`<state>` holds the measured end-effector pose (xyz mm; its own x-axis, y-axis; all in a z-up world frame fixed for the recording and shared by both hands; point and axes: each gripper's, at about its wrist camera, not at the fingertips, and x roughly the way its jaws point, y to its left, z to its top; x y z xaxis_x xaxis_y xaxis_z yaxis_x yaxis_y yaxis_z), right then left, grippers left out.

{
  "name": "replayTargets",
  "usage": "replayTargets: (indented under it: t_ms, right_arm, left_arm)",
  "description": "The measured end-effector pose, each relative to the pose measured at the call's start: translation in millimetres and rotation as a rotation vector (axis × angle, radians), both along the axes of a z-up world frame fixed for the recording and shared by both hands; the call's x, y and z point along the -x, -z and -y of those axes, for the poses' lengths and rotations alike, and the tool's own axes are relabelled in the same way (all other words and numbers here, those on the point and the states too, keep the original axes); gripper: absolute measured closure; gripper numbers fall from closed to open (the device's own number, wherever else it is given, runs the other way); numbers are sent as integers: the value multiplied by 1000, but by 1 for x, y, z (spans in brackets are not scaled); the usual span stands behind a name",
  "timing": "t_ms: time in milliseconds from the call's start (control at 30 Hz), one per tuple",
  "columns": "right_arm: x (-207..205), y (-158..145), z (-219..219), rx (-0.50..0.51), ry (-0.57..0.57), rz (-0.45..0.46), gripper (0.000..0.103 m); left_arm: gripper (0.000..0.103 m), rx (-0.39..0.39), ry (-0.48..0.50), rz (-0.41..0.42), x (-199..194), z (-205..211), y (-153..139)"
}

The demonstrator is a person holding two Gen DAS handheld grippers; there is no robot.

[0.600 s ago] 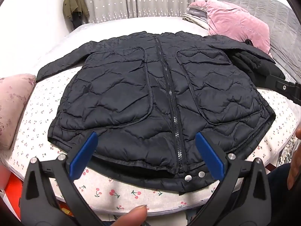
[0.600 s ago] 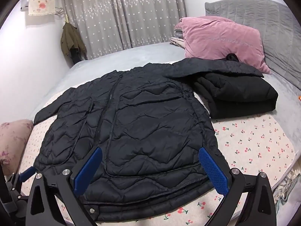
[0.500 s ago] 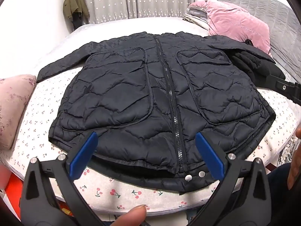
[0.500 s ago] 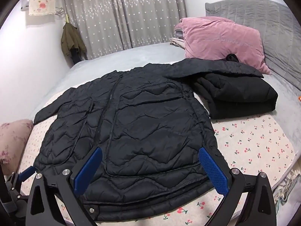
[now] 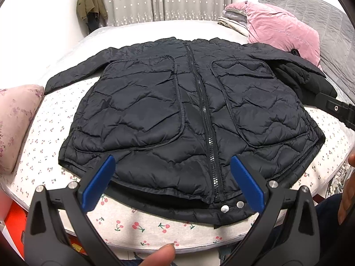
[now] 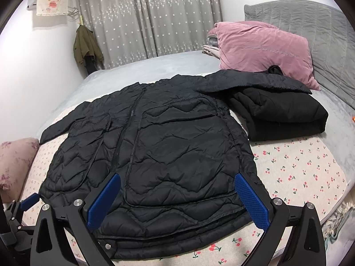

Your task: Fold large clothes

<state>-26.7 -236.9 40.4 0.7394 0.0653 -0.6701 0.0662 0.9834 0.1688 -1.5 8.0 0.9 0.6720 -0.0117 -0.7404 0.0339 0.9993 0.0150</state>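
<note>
A black quilted jacket [image 5: 188, 115] lies flat and zipped, front up, on the cherry-print sheet, hem toward me, sleeves spread to both sides. It also shows in the right wrist view [image 6: 168, 155]. My left gripper [image 5: 172, 184] is open and empty, hovering just above the hem near the zipper's lower end. My right gripper [image 6: 176, 201] is open and empty above the jacket's right hem. The jacket's right sleeve [image 6: 250, 83] rests on a folded black garment [image 6: 281, 115].
A pink velvet pillow [image 6: 264, 53] and a grey headboard [image 6: 310, 26] stand at the right. A floral pink cushion [image 5: 15, 119] lies at the left edge of the bed [image 5: 155, 226]. A green coat [image 6: 86, 44] hangs by the curtain. The right gripper's arm [image 5: 337, 109] shows at the left view's right edge.
Almost nothing: both views have shifted very slightly; both grippers stay open above the hem and the jacket has not moved.
</note>
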Motion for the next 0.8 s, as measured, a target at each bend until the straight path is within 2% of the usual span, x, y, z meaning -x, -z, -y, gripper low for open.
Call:
replayTargets:
  t_ms: [100, 433, 633, 800]
  right_arm:
    - [1, 0, 0, 11, -2, 6, 0]
    - [3, -1, -4, 20, -7, 50, 0]
    - [7, -4, -6, 25, -1, 111, 0]
    - [9, -5, -6, 53, 8, 93, 0]
  left_arm:
    - [0, -22, 1, -8, 0, 0, -1]
    - [0, 5, -21, -28, -2, -6, -3]
    - [0, -6, -28, 2, -2, -9, -5]
    - [0, -28, -30, -4, 0, -11, -7]
